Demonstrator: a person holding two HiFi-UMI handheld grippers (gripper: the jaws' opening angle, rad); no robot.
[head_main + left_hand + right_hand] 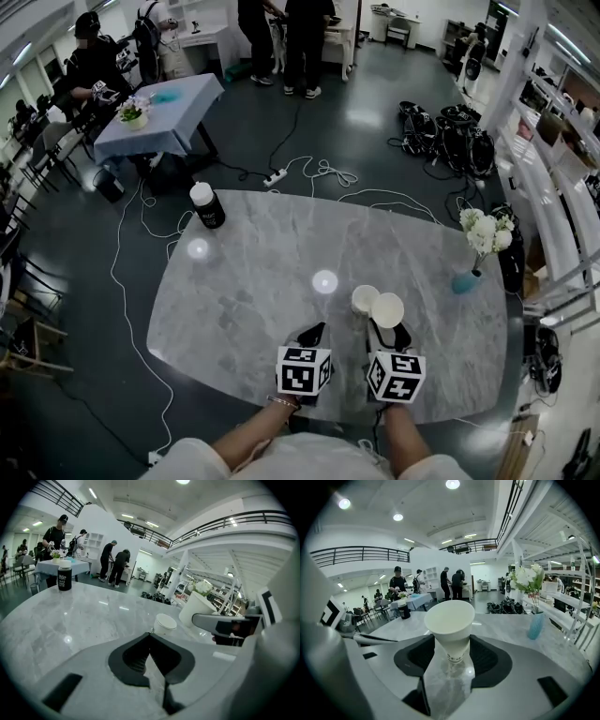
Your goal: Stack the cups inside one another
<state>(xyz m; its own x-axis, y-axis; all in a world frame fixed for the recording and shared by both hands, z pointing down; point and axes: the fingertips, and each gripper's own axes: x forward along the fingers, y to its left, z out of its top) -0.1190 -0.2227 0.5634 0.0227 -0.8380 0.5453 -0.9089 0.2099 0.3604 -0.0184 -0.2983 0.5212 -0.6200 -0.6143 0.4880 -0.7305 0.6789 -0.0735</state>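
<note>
My right gripper (pixel 386 330) is shut on a white paper cup (pixel 387 309), gripping its lower part; the cup (pixel 450 620) stands upright between the pads, mouth up. A second white cup (pixel 365 299) stands on the marble table (pixel 244 281) just to the left of the held one. In the left gripper view this second cup (pixel 164 623) is a little beyond my jaw tips, with the held cup (pixel 197 609) to its right. My left gripper (pixel 312 334) hovers left of both cups, its jaws (pixel 150 637) shut with nothing between them.
A black bottle with a white lid (pixel 206 206) stands at the table's far left edge. A teal vase with white flowers (pixel 466 279) is at the right edge. Cables lie on the floor beyond the table, and people stand at the back of the room.
</note>
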